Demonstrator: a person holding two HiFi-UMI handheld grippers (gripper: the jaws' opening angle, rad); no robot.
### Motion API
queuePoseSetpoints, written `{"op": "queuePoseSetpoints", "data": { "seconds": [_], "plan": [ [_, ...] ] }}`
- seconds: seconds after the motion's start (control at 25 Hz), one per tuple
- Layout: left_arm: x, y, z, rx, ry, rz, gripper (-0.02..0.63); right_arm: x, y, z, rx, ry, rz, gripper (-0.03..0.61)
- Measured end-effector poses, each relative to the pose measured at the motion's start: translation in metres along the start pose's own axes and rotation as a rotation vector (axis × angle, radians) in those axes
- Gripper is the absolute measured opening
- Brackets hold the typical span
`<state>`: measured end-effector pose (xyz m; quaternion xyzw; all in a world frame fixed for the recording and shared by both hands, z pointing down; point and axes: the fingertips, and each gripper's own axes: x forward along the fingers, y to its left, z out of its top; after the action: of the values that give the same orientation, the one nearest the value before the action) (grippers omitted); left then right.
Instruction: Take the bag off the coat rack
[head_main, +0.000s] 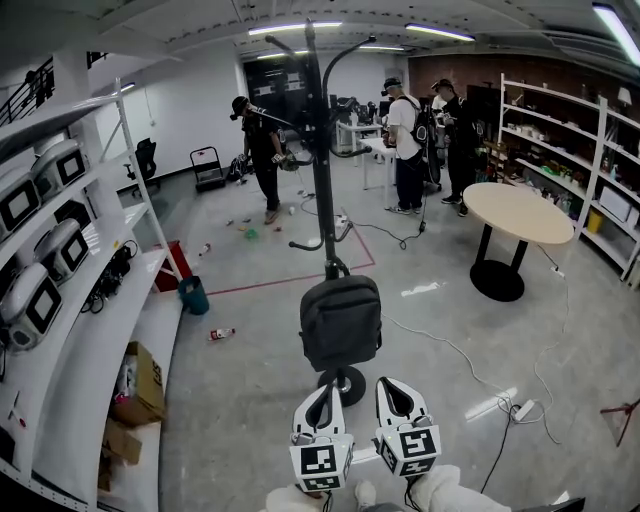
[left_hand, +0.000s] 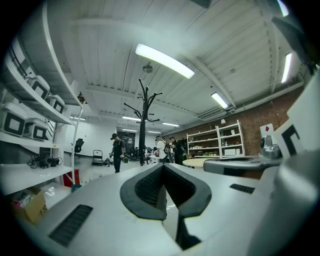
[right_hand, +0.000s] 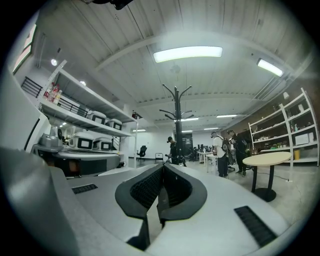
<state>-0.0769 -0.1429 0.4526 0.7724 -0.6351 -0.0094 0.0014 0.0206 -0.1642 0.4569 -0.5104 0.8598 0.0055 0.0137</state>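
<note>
1. Head view: looks steeply down on the grey floor of a workshop. Shows a black bag hanging low on a black coat rack, just above the rack's base. Finds the left gripper and the right gripper side by side at the bottom edge, near the bag but apart from it, both clenched on nothing. Takes in white shelving at left, a round table at right and people standing farther back.
2. Left gripper view: looks along the left gripper, jaws pressed together with nothing between them. Catches the coat rack upright beyond the tips, hooks branching under a long ceiling light.
3. Right gripper view: looks along the right gripper, jaws likewise closed and empty. Shows the coat rack straight ahead past the tips, shelving at left and the round table at right.
</note>
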Motion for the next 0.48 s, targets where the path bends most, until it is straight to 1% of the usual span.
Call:
{"op": "queuePoseSetpoints", "data": {
  "seconds": [0.12,0.28,0.48],
  "plan": [
    [0.018,0.005,-0.003,0.005,-0.008,0.008,0.0,0.018,-0.008,0.002,0.001,-0.002,0.011,0.011],
    [0.039,0.01,0.001,-0.01,0.007,0.015,0.0,0.039,-0.016,0.001,0.003,0.002,0.021,0.011],
    [0.063,0.018,-0.001,-0.001,0.007,0.033,0.0,0.064,-0.027,0.002,0.002,0.001,0.033,0.011]
  ]
}}
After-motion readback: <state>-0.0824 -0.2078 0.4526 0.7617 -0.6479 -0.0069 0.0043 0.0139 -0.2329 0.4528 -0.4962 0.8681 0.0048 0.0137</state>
